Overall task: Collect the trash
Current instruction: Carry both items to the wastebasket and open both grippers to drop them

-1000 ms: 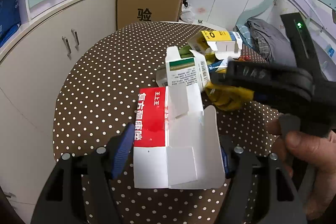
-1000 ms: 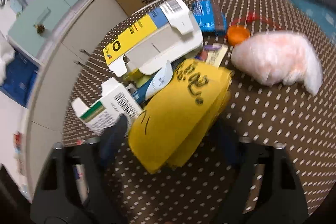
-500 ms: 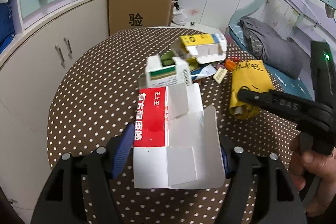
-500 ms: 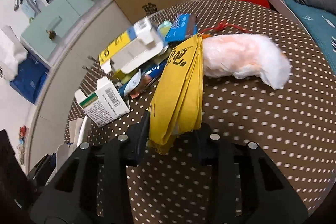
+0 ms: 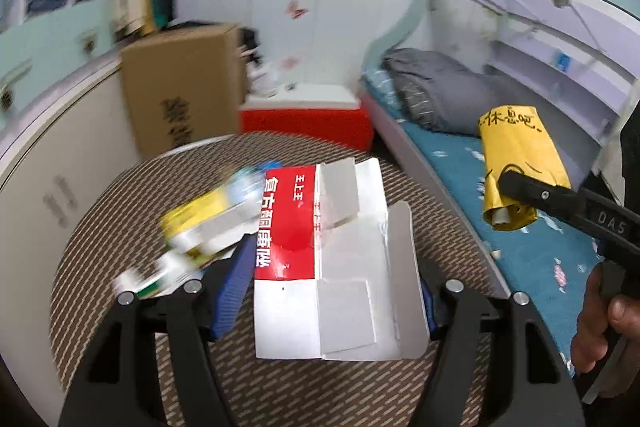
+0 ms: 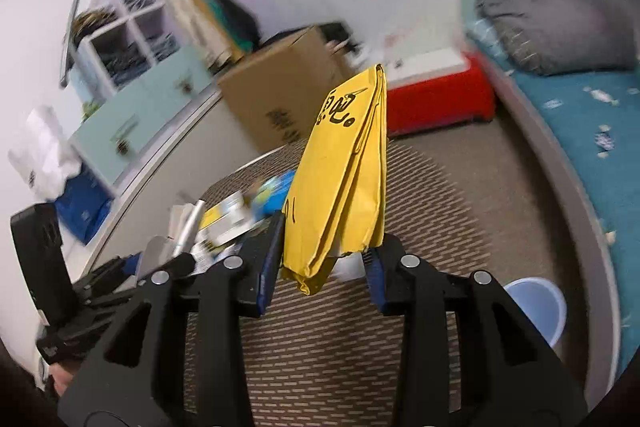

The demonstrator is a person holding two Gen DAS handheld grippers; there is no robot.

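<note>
A flattened red-and-white carton (image 5: 288, 227) is clamped between the blue pads of my left gripper (image 5: 328, 291), held up over the round dotted table (image 5: 120, 235). My right gripper (image 6: 322, 269) is shut on a folded yellow paper packet (image 6: 344, 167) with black writing, which stands upright between its pads, clear of the table. In the left wrist view the same yellow packet (image 5: 516, 155) hangs at the right over the bed, pinched by a black finger (image 5: 560, 199). More trash, a blurred yellow-and-white box (image 5: 208, 223), lies on the table to the left.
A cardboard box (image 5: 180, 91) and a red box with a white lid (image 5: 304, 123) stand behind the table. A bed with a blue sheet (image 5: 540, 259) runs along the right. A pale blue bucket (image 6: 540, 307) sits low beside the table. A person's hand (image 5: 600, 327) grips the right tool.
The right gripper closed on the yellow packet and lifted it off the pile. Both grippers rose and swung toward the bed side, the left still carrying the carton.
</note>
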